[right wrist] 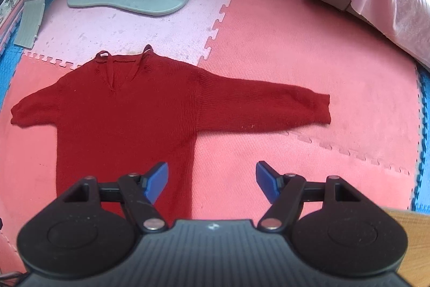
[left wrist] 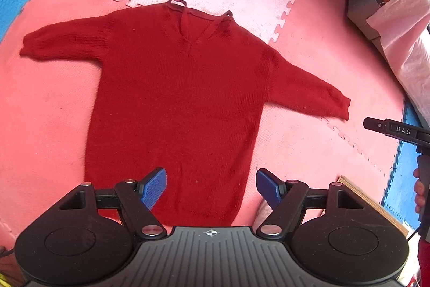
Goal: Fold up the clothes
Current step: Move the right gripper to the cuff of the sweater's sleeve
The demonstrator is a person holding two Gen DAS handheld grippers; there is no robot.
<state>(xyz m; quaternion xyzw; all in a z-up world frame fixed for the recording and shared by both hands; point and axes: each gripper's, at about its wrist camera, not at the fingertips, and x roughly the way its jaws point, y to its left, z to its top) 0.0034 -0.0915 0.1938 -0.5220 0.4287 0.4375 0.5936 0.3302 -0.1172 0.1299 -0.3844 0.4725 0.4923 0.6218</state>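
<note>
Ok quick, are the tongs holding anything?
Left tongs: open, empty, above the red knitted sweater.
Right tongs: open, empty, over its right edge.

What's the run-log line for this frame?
stage: before first fold | red sweater: flat on foam mat, sleeves spread | left gripper: jaws open, empty | right gripper: jaws open, empty

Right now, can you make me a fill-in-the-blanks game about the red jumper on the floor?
1. The red jumper lies flat with both sleeves spread out to the ____.
2. The jumper's neck is shaped like the letter ____.
3. Both the left gripper and the right gripper have their blue fingers wide ____, holding nothing.
4. The floor mat tiles join with edges like a ____ puzzle.

Missing words: sides; V; open; jigsaw
</note>
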